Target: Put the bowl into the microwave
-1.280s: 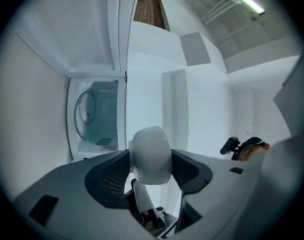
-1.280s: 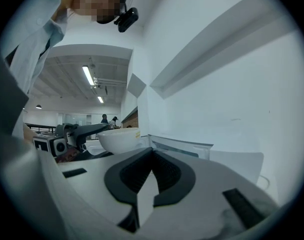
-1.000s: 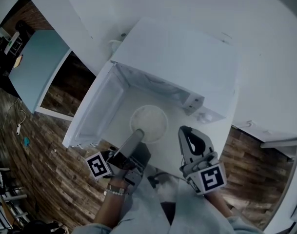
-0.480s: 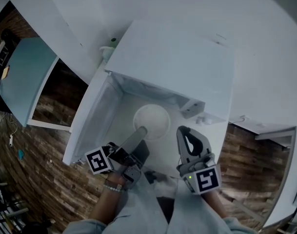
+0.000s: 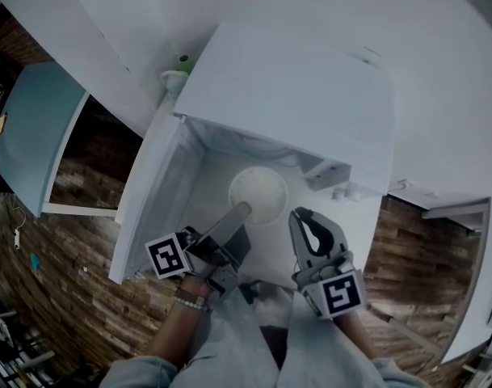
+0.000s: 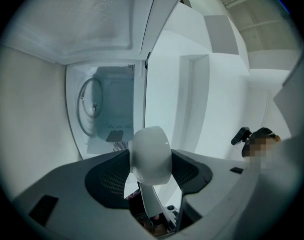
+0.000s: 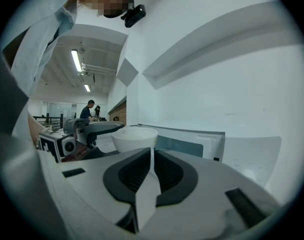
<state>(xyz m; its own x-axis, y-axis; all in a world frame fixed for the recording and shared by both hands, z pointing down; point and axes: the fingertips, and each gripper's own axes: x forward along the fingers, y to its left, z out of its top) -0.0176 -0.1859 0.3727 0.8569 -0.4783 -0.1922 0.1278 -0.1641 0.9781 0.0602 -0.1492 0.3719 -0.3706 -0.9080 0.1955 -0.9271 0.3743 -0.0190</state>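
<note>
A white bowl (image 5: 258, 195) hangs just in front of the white microwave (image 5: 294, 95), whose door (image 5: 145, 196) stands open to the left. My left gripper (image 5: 244, 209) is shut on the bowl's near rim. In the left gripper view the bowl (image 6: 150, 154) shows edge-on at the left gripper (image 6: 148, 180), with the microwave's cavity and turntable (image 6: 92, 106) beyond. My right gripper (image 5: 297, 213) hovers beside the bowl's right edge, apart from it. Its jaws have just been opening a crack; the tips stay nearly together with nothing between them. In the right gripper view, the bowl (image 7: 134, 139) sits beyond the right gripper (image 7: 151, 151).
The microwave stands on a white counter (image 5: 439, 79) against a white wall. A small green-topped object (image 5: 181, 61) sits behind its left corner. A light-blue tabletop (image 5: 31, 128) and wooden floor (image 5: 76, 281) lie to the left. Two people (image 7: 91, 109) stand far off.
The left gripper has carried the bowl a little lower and closer to the microwave's opening. The right gripper has drifted along beside it.
</note>
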